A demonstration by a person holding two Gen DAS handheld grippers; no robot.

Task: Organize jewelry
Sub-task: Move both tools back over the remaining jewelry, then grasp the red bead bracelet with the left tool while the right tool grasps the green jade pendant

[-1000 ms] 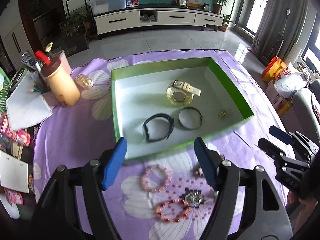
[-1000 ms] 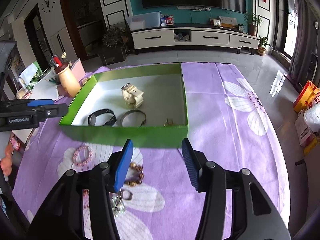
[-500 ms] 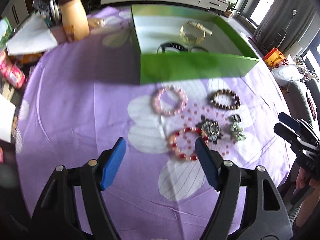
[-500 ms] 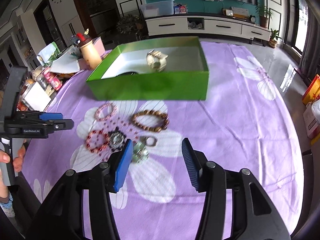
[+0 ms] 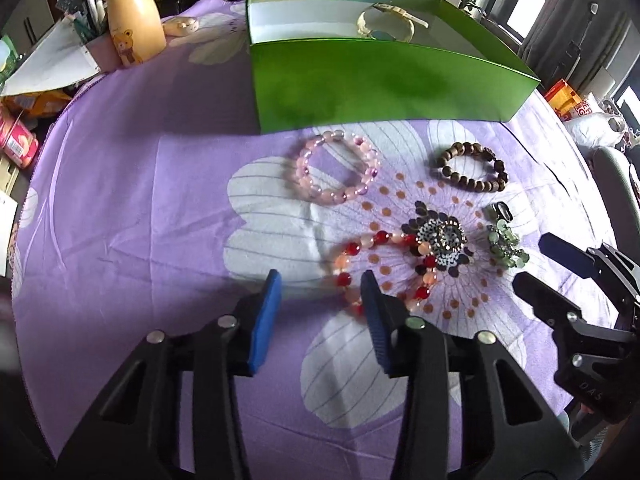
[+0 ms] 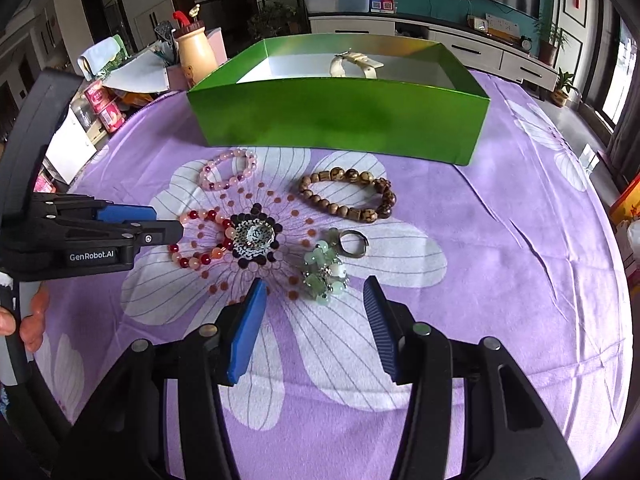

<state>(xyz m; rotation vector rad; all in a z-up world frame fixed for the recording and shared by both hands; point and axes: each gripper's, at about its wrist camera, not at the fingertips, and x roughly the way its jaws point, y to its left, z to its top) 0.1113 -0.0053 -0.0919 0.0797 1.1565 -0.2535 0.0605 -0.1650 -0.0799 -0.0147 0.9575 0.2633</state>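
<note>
Five pieces of jewelry lie on the purple cloth (image 6: 500, 240) in front of the green box (image 6: 340, 120), and both grippers now hang low over them, while one second ago they looked down into the box from above. The left gripper (image 5: 320, 292) has just been narrowing its jaws; they stand half apart, with only bare cloth between them, and the right pad is just at the near edge of the red bead bracelet (image 5: 380, 268), so I judge this bracelet is the next pick but no grip is made. The right gripper (image 6: 314, 304) has its jaws apart and empty, just before the green bead cluster (image 6: 324, 268). A pink bracelet (image 6: 230, 170) and a brown bracelet (image 6: 348, 194) lie near the box wall. This wall is high, so each piece must be lifted over its edge. To the right the cloth is free
</note>
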